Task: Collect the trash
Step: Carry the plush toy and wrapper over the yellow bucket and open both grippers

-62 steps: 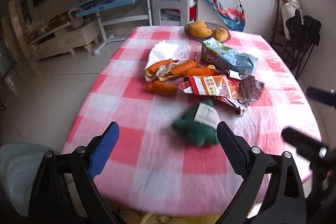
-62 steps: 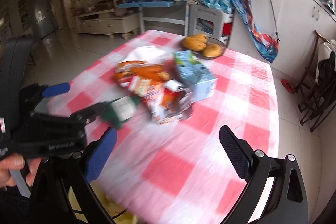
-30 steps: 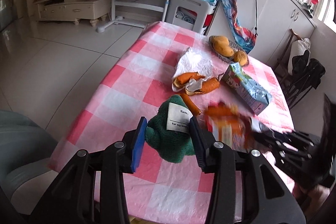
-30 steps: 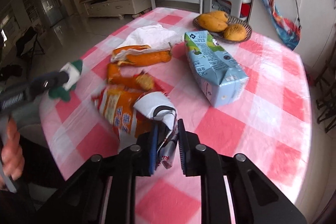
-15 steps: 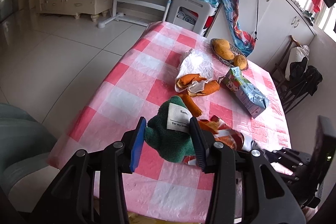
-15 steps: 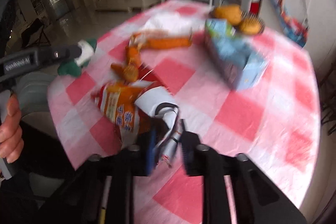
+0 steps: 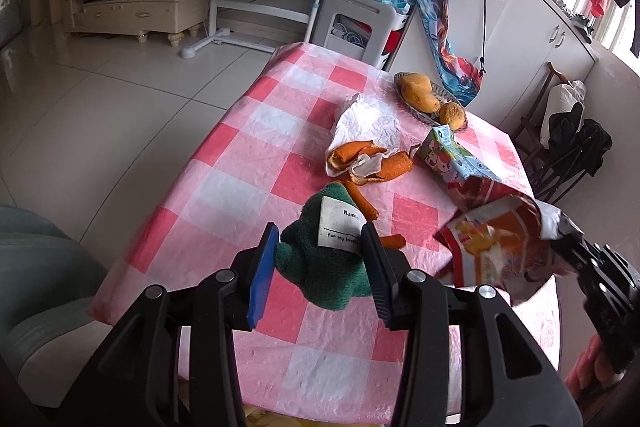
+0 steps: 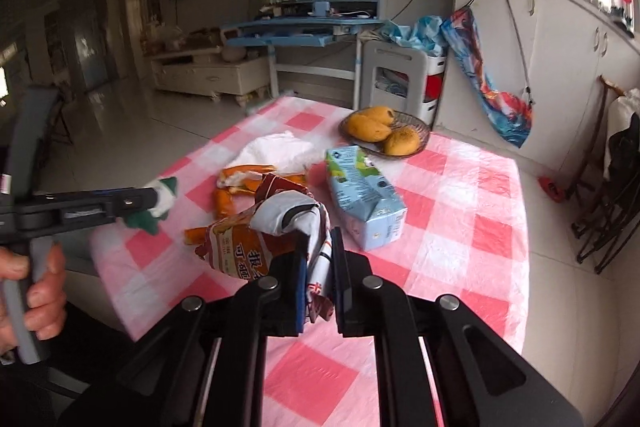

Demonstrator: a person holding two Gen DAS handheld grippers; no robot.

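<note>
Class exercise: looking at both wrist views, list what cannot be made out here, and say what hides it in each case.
- Right gripper, left wrist view: only its dark tips show, behind the snack bag.
- Snack bag's print: motion-blurred there; crumpled in the right wrist view.
- Green cloth: its label's lower line is cut by a finger.
- Any trash bin: in neither view.

On pink-white checked table (image 7: 240,163): 3 yellow mangoes (image 8: 368,129) in 1 wicker basket (image 8: 424,139) at far edge; 1 light-blue milk carton (image 8: 366,197); 1 white crumpled paper (image 7: 368,119); approx. 4 orange peel pcs (image 7: 394,167); 1 orange foil snack bag (image 8: 248,247); 1 green knit cloth w/ white tag (image 7: 324,259).
</note>
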